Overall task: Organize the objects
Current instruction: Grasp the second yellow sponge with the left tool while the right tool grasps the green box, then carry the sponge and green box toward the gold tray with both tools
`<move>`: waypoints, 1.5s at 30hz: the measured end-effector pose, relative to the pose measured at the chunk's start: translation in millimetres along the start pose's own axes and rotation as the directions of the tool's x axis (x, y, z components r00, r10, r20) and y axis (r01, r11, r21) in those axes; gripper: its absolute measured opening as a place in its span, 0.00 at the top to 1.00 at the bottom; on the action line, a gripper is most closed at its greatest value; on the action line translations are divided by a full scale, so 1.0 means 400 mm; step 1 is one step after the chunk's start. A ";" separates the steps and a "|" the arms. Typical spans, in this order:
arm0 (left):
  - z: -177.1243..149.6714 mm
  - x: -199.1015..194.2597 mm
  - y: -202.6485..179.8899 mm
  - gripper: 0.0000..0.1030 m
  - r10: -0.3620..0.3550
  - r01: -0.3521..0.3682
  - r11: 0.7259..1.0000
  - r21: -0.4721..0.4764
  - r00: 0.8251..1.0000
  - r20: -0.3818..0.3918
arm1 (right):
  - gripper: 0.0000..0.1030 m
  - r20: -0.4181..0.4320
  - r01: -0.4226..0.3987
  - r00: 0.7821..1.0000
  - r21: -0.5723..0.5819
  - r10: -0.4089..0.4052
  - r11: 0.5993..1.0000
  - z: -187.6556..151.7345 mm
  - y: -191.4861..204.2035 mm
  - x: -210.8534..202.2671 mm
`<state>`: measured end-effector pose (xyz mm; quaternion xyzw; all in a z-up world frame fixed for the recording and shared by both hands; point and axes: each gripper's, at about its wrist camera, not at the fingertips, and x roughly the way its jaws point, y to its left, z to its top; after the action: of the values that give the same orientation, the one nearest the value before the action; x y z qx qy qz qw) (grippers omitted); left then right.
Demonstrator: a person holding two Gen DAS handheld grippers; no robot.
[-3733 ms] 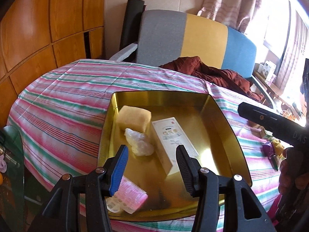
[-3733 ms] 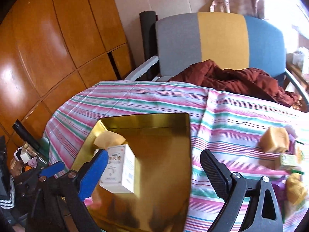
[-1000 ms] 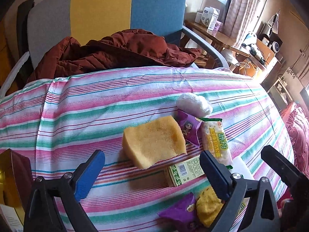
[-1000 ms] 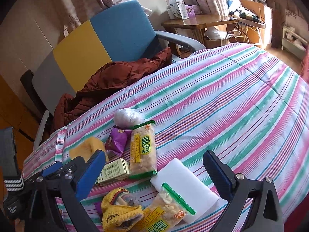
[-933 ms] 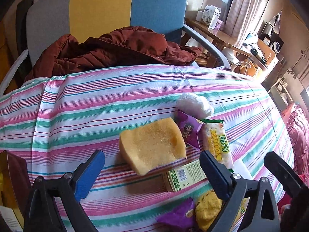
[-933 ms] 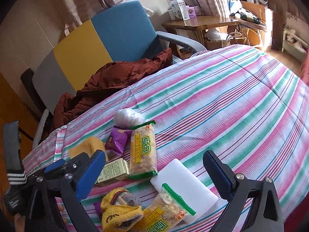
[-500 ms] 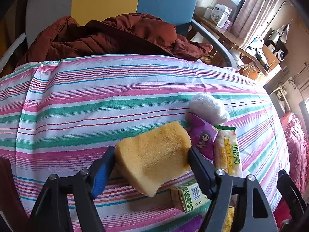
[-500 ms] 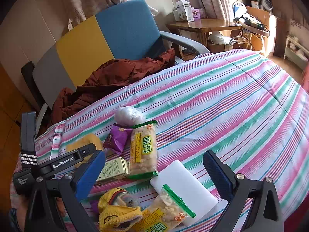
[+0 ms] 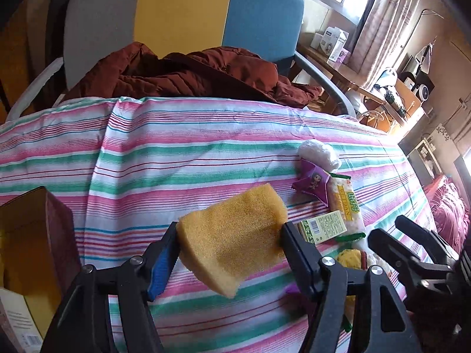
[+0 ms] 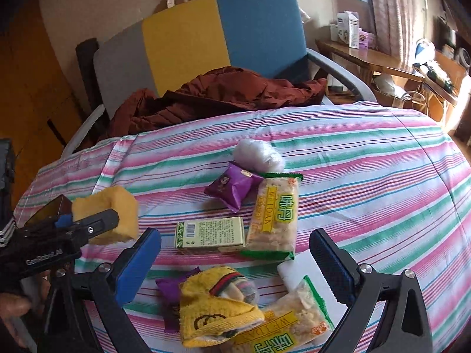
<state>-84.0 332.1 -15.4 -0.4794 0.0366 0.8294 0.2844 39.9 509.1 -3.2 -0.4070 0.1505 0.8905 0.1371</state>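
My left gripper (image 9: 231, 239) is shut on a yellow sponge (image 9: 232, 232) and holds it lifted above the striped tablecloth (image 9: 182, 158). The same sponge (image 10: 117, 206) shows at the left of the right wrist view, clamped by the left gripper. My right gripper (image 10: 235, 247) stands open above a pile: a green-and-cream box (image 10: 210, 232), a Weidan snack pack (image 10: 275, 216), a purple sachet (image 10: 231, 188), a white plastic wad (image 10: 256, 153) and a yellow knitted item (image 10: 217, 303). The gold tray's corner (image 9: 29, 235) is at the far left.
A second snack bag (image 10: 291, 323) lies on a white pad (image 10: 297, 270) near the front edge. Behind the table stands a grey, yellow and blue chair (image 10: 188, 44) with a dark red jacket (image 10: 217, 94) on it. A white carton (image 9: 20, 320) sits in the tray.
The left gripper left the tray, swung right over the pile, shut on the yellow sponge and lifted it. The right gripper moved to the pile and stayed open.
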 end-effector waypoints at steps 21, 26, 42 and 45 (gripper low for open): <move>-0.154 -0.245 0.152 0.32 0.027 -0.020 0.997 -0.077 0.995 0.097 | 0.30 -0.199 0.019 0.978 -0.187 -0.057 0.982 0.005 0.081 0.190; -0.189 -0.265 0.177 0.32 0.051 -0.042 0.995 -0.093 0.994 0.097 | 0.31 -0.174 0.009 0.984 -0.226 -0.049 0.974 -0.002 0.099 0.172; -0.267 -0.415 0.357 0.32 0.137 -0.097 0.968 -0.231 0.977 0.163 | 0.31 0.042 -0.064 0.996 -0.254 0.077 0.965 0.037 0.219 -0.004; -0.274 -0.454 0.403 0.32 0.160 -0.105 0.957 -0.272 0.969 0.187 | 0.31 0.056 -0.107 0.990 -0.280 0.127 0.954 0.027 0.288 -0.043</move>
<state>-12.0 81.7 39.7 -0.4201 -0.0699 0.8896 0.1648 1.0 405.5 34.8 -0.3794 0.0434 0.9237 0.0315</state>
